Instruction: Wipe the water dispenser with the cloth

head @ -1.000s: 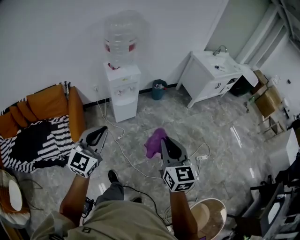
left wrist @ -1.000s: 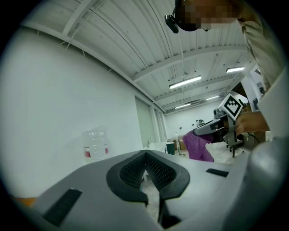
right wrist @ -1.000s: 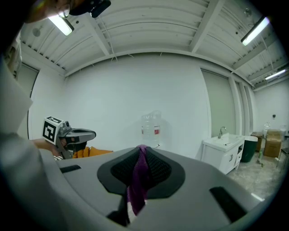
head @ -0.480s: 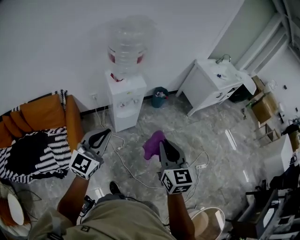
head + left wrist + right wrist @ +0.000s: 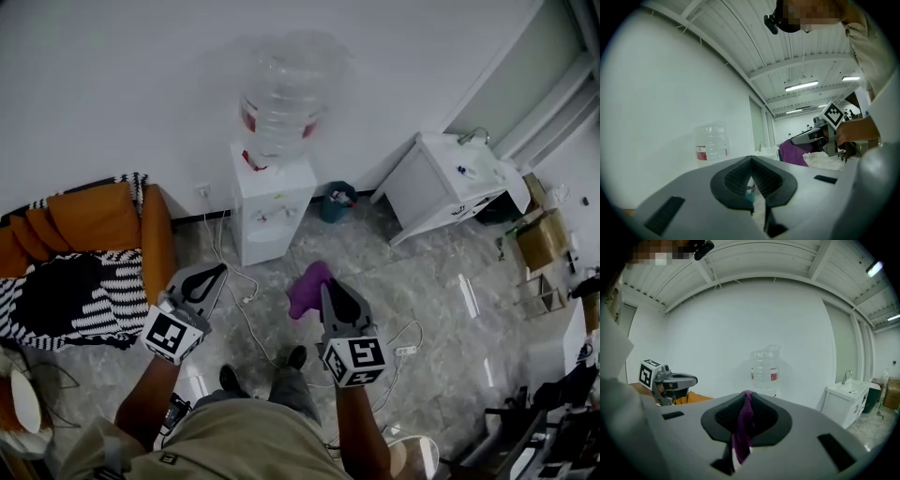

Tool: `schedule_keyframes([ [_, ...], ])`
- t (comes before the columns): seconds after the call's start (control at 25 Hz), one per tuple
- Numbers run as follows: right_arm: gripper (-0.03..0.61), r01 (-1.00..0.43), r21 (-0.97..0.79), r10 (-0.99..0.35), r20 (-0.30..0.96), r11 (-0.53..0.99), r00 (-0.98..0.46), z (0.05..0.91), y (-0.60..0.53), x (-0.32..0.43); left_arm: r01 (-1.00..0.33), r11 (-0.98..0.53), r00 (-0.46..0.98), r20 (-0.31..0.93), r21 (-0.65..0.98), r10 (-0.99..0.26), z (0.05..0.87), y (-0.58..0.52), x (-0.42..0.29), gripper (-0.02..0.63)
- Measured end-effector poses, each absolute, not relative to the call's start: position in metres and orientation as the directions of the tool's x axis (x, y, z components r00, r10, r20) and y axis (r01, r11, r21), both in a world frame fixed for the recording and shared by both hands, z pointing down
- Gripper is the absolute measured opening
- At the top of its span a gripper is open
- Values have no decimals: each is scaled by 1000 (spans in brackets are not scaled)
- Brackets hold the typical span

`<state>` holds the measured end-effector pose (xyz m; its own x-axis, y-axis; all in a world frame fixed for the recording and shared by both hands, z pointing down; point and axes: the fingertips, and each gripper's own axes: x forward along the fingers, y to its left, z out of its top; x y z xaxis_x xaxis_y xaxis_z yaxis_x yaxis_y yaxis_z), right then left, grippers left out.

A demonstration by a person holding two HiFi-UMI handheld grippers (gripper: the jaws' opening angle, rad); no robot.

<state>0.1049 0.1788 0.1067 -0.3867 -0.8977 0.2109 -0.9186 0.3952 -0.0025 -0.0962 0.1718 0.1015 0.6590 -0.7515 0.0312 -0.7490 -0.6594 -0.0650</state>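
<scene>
The white water dispenser (image 5: 270,202) stands against the far wall, with a clear bottle (image 5: 283,89) bearing a red label on top. The bottle (image 5: 765,369) also shows in the right gripper view, and the same bottle (image 5: 711,143) in the left gripper view. My right gripper (image 5: 328,284) is shut on a purple cloth (image 5: 307,286), which hangs from its tip; the cloth (image 5: 742,427) is pinched between its jaws. My left gripper (image 5: 214,272) is shut and holds nothing. Both grippers are well short of the dispenser.
An orange sofa (image 5: 103,220) with a striped black-and-white blanket (image 5: 70,298) is at the left. A white sink cabinet (image 5: 448,187) stands at the right, a small bin (image 5: 337,201) beside the dispenser. Cables (image 5: 246,314) trail over the marble floor.
I have stepped toward the dispenser, which now sits lower and further right in the head view. Both grippers keep their hold and their places relative to me.
</scene>
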Motion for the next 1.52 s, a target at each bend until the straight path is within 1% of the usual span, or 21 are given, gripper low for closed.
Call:
schedule_keyframes([
  [0.16, 51, -894, -22, -869, 224, 448, -441, 119, 138, 107, -790, -609, 606, 58, -73, -793, 112, 150, -102, 15],
  [0.28, 51, -863, -32, -836, 234, 504, -497, 125, 103, 109, -829, -558, 553, 97, -42, -828, 117, 128, -98, 16],
  [0.4, 51, -833, -42, -804, 241, 551, -544, 130, 65, 117, -857, -515, 508, 117, -35, -853, 115, 101, -85, 15],
  [0.56, 51, -796, -52, -765, 246, 603, -595, 138, 23, 130, -877, -476, 469, 101, -65, -877, 117, 69, -62, 15],
  [0.68, 51, -774, -56, -742, 250, 630, -622, 146, -6, 141, -898, -439, 432, 127, -32, -893, 122, 51, -46, 15],
  [0.84, 51, -748, -61, -714, 257, 661, -651, 157, -33, 152, -925, -377, 368, 145, -41, -918, 133, 33, -38, 15],
  [1.0, 51, -726, -63, -690, 267, 685, -673, 170, -53, 157, -948, -313, 301, 152, -62, -941, 142, 20, -40, 15],
  [1.2, 51, -711, -54, -672, 283, 701, -685, 191, -72, 142, -967, -244, 229, 163, -74, -960, 157, 12, -60, 15],
  [1.4, 51, -723, -6, -692, 282, 691, -664, 209, -89, 121, -973, -218, 201, 176, -79, -964, 181, 4, -81, 15],
  [1.52, 51, -735, 64, -719, 278, 675, -636, 223, -96, 109, -976, -203, 183, 209, -80, -961, 210, -1, -97, 15],
])
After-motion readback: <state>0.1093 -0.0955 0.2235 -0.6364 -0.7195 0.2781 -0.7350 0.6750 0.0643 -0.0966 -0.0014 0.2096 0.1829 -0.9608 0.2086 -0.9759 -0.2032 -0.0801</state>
